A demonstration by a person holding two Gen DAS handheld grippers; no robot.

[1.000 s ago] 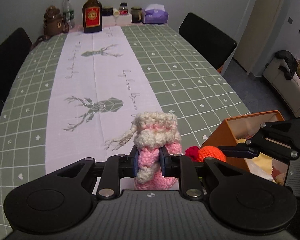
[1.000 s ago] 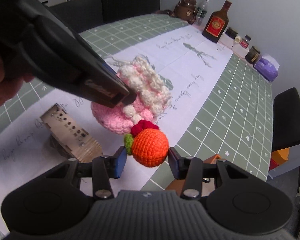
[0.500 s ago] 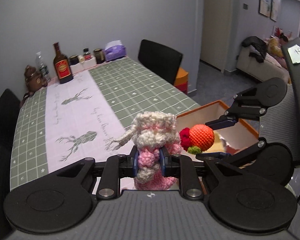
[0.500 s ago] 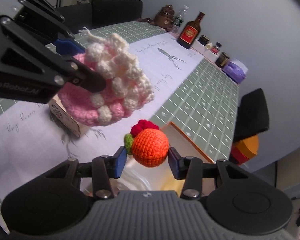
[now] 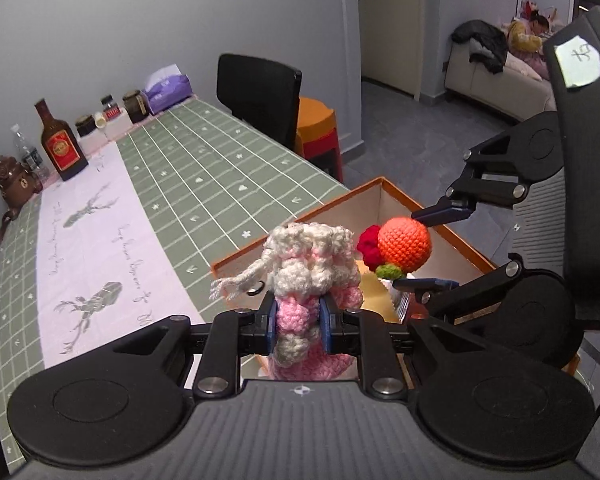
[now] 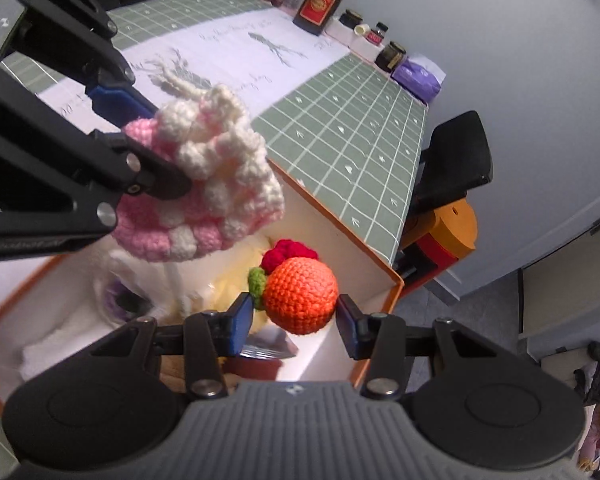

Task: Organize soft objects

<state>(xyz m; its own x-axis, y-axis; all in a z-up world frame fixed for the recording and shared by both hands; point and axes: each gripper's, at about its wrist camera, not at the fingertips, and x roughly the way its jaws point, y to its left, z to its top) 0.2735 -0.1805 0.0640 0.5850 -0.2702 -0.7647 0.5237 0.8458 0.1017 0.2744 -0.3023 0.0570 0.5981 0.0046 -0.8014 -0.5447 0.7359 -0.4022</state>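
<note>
My left gripper [image 5: 299,322] is shut on a pink and cream crocheted pouch [image 5: 312,276] and holds it above the orange box [image 5: 260,246]. The pouch [image 6: 204,184] also shows in the right wrist view, over the box's left half. My right gripper [image 6: 295,322] is shut on an orange crocheted ball [image 6: 300,294] with a red and green tuft, held above the box's open top [image 6: 380,276]. In the left wrist view the ball [image 5: 404,244] hangs just right of the pouch. The box holds white and yellow soft items [image 6: 220,280].
The box sits at the near right edge of a table with a green checked cloth [image 5: 220,176] and a white runner [image 5: 96,216]. A brown bottle [image 5: 60,144], jars and a purple tissue pack [image 5: 168,88] stand at the far end. A black chair [image 5: 260,92] stands right.
Both grippers have carried their toys from above the table to above the open box. Both grips are unchanged.
</note>
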